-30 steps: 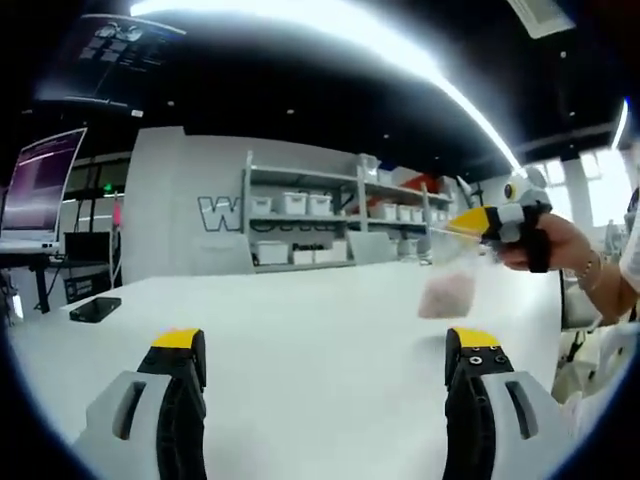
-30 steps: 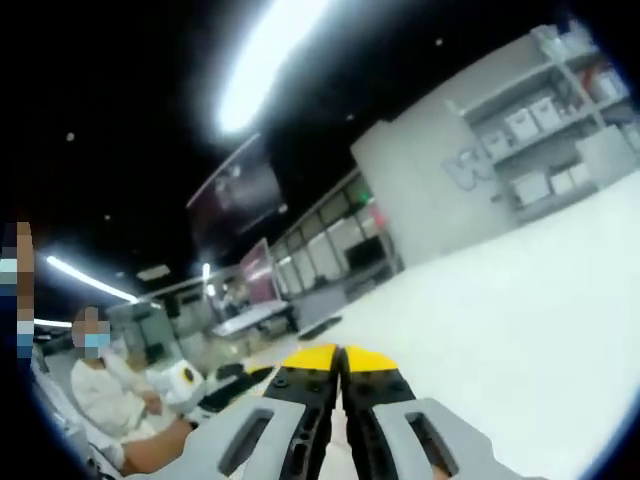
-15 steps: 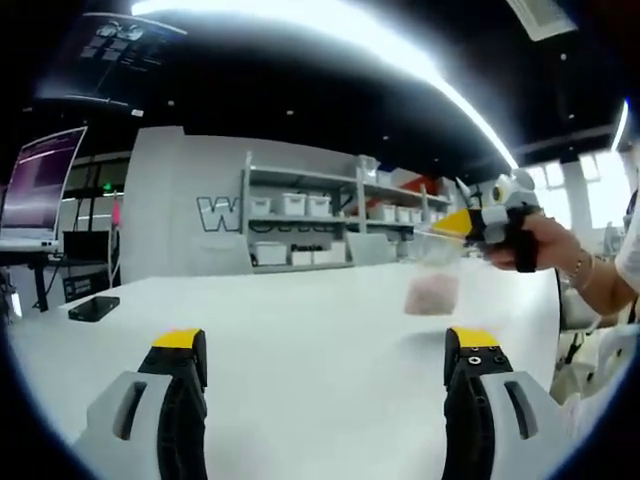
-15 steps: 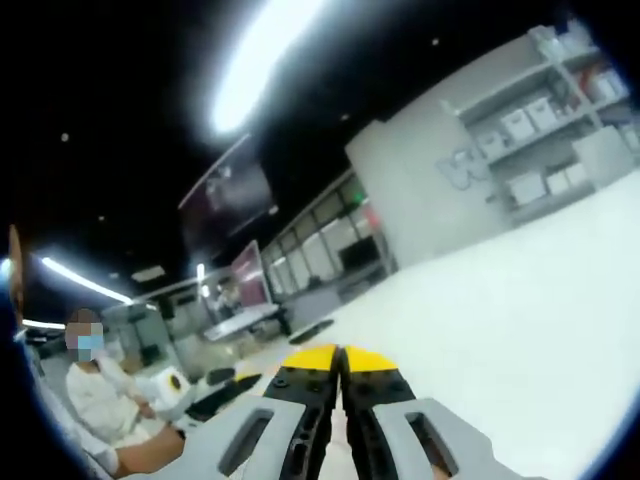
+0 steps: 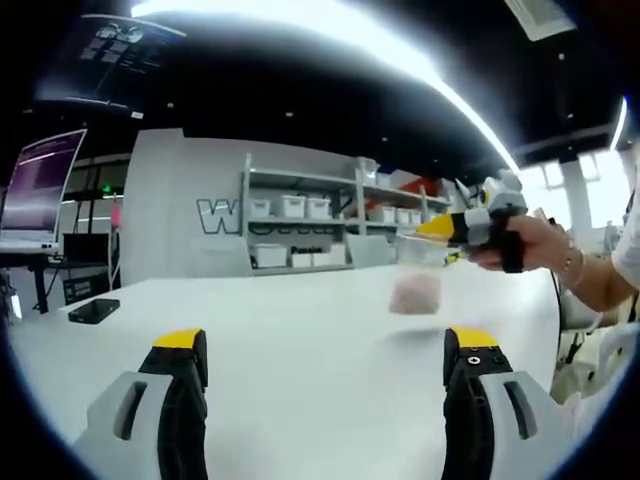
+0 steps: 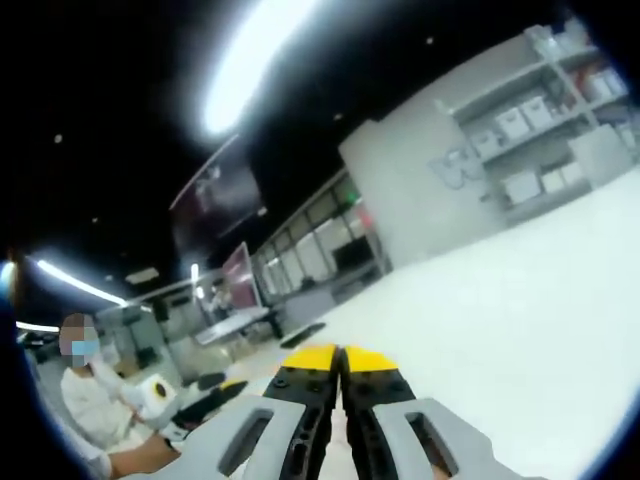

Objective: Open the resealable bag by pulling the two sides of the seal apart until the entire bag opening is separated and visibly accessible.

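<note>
At the bottom of the left gripper view, left claw (image 5: 325, 345) spread wide, yellow-tipped jaws well apart with bare white bench (image 5: 300, 320) between them. Farther out and to the right, right claw (image 5: 425, 229) held by a hand (image 5: 525, 250), pinching the top edge of the resealable bag (image 5: 416, 283). Bag clear, pinkish contents low in it, hanging above the bench, blurred; seal state not readable. In the right gripper view, same claw (image 6: 340, 358) pressed together, whatever is pinched hidden below the frame. On the bench far left, a dark phone (image 5: 95, 309); beyond, shelves (image 5: 330, 225) with white bins.

Step in hand, judged: presenting the bag toward the open claw. Next: catching the opposite lip of the seal, then pulling apart.
</note>
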Tool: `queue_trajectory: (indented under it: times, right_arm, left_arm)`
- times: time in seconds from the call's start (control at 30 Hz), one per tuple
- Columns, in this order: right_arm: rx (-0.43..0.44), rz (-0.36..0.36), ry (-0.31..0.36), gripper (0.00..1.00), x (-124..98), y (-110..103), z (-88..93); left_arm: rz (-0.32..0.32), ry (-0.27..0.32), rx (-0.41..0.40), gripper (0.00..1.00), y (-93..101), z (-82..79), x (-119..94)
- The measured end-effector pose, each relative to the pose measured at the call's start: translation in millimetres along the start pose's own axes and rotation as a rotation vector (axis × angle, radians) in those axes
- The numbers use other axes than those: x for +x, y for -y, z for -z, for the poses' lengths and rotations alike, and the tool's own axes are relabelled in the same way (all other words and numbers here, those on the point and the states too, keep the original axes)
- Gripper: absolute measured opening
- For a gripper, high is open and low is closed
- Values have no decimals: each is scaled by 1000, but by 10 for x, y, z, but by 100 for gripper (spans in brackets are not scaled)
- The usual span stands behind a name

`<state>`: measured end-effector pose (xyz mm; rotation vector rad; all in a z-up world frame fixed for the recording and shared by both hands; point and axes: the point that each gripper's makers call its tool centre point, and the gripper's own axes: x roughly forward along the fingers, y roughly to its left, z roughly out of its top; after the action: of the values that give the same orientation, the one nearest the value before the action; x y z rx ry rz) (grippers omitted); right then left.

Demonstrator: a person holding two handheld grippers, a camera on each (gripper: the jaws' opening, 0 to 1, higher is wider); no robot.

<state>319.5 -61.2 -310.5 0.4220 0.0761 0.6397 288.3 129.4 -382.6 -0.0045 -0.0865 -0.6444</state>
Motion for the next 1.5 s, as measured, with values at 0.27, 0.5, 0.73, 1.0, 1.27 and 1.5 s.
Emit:
queue_trajectory:
  times: [0.27,0.5,0.73,1.0,1.27,1.5]
  right_arm:
    - [-7,11,5,0,95,43,-57]
    - [-22,31,-12,0,245,134,-60]
    - [-23,43,-8,0,320,185,-107]
    - [-19,76,-17,0,443,345,-186]
    - [-13,108,-23,0,544,480,-214]
    - [-12,131,-40,0,686,603,-237]
  left_arm:
    - [4,1,3,97,5,-1,1]
    - [7,8,-1,96,7,-14,-2]
    - [9,9,2,96,11,-16,-1]
    - [10,10,0,96,12,-18,0]
    - [8,18,-4,96,7,-32,-5]
    - [10,18,-7,96,11,-31,-2]
